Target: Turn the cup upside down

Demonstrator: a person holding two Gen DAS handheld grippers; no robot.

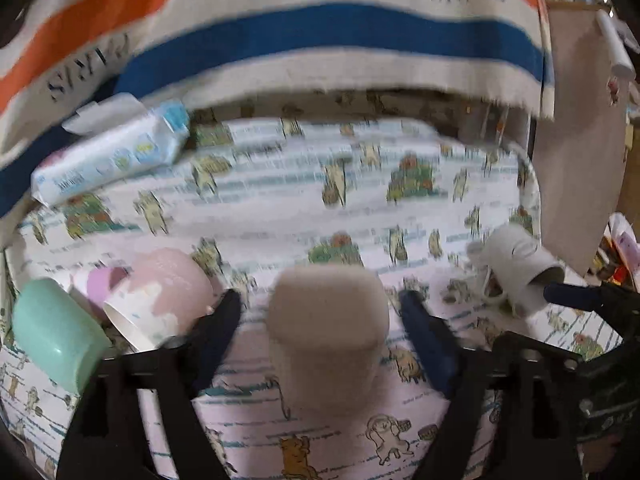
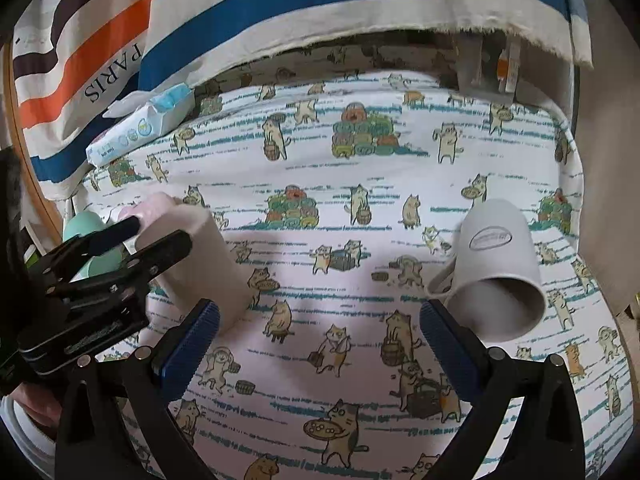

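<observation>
A cat-print cloth covers the worktop, with a striped "PARIS" fabric hanging behind and a wipes pack at the back left. Only the left wrist view shows the pink cup and mint cup tipped over plainly. The left gripper is spread wide around the beige cup — standing base-up, untouched. The right gripper gapes open, empty — the grey mug lies on its side just beside its right finger.

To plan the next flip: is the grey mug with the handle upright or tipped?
Tipped. The grey mug with the handle lies on its side, its open mouth facing the right wrist camera.
</observation>
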